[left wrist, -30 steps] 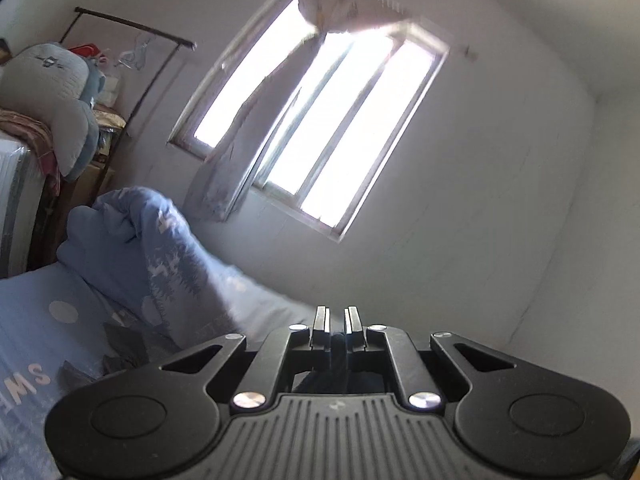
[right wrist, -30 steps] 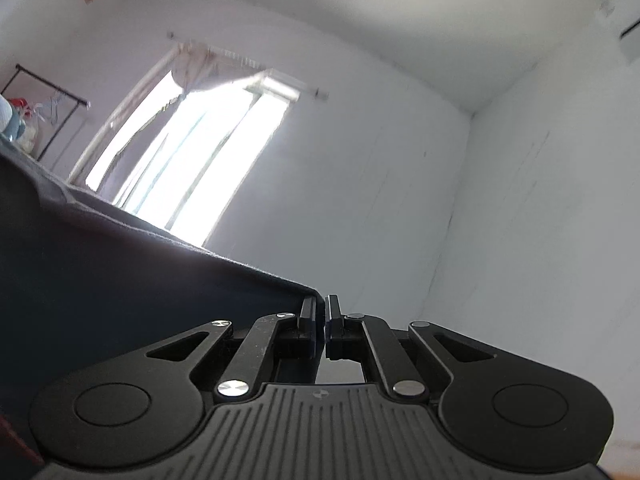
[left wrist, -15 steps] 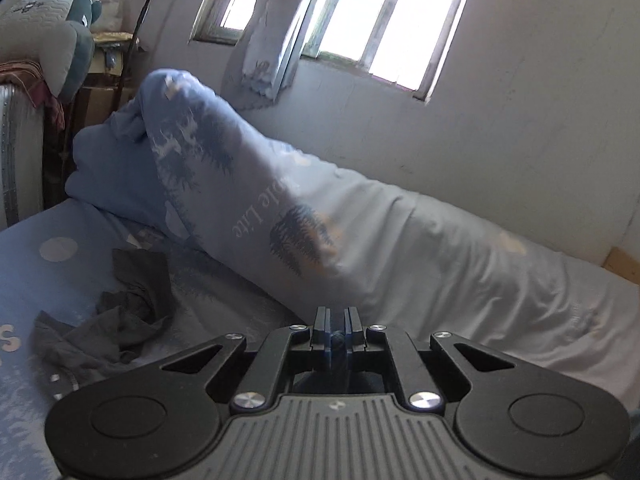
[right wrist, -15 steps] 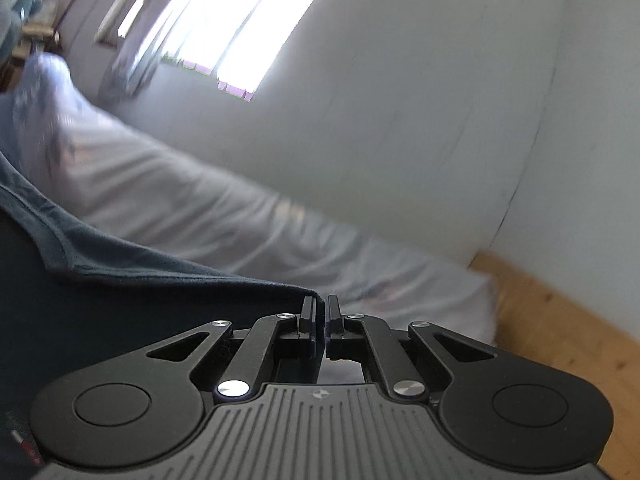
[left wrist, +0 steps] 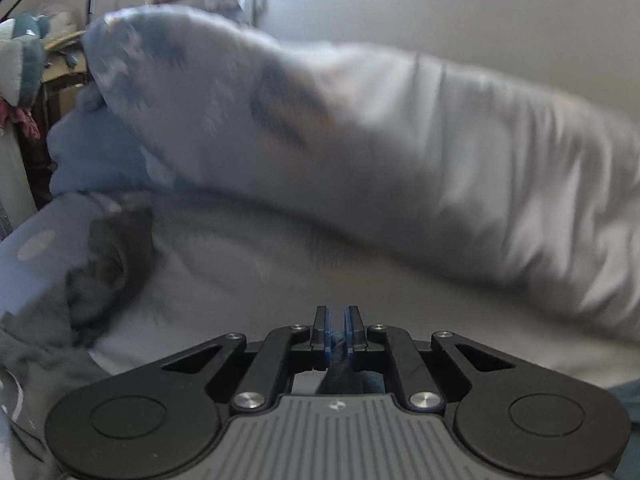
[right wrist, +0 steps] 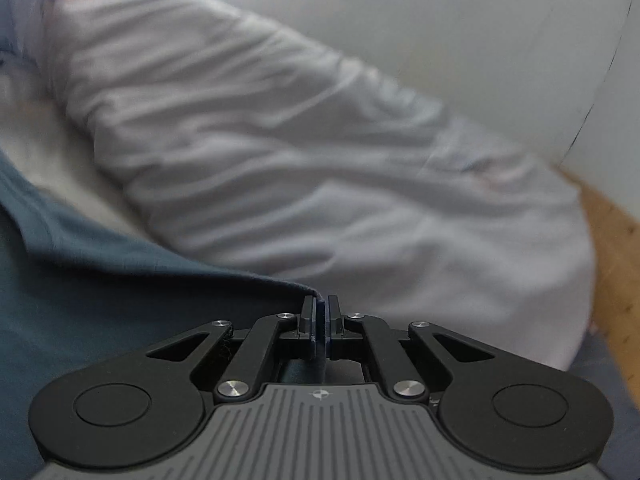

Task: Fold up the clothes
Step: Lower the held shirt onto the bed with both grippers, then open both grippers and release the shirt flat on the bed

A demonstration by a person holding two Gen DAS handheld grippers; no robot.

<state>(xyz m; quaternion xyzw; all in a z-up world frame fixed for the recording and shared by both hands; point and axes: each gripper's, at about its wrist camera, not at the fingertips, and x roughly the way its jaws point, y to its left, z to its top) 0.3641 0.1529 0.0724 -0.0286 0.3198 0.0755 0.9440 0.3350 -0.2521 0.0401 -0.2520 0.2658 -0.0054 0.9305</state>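
A dark teal garment (right wrist: pixel 88 280) stretches from the left of the right wrist view to my right gripper (right wrist: pixel 321 310), which is shut on its edge. In the left wrist view my left gripper (left wrist: pixel 336 322) is shut on a dark fold of the same teal garment (left wrist: pixel 338 364) that hangs down between its fingers. Both grippers point down toward the bed. A second, dark grey garment (left wrist: pixel 104 276) lies crumpled on the sheet at the left.
A rolled pale blue quilt (left wrist: pixel 360 140) lies along the wall behind the light sheet (left wrist: pixel 248 272). The same quilt (right wrist: pixel 300 160) fills the right wrist view, with wooden floor (right wrist: pixel 612 240) at the right. Plush toys (left wrist: pixel 22 56) sit far left.
Both grippers have swung down from facing the window and ceiling toward the bed, carrying the teal garment. The quilt now fills both views and is blurred by the motion.
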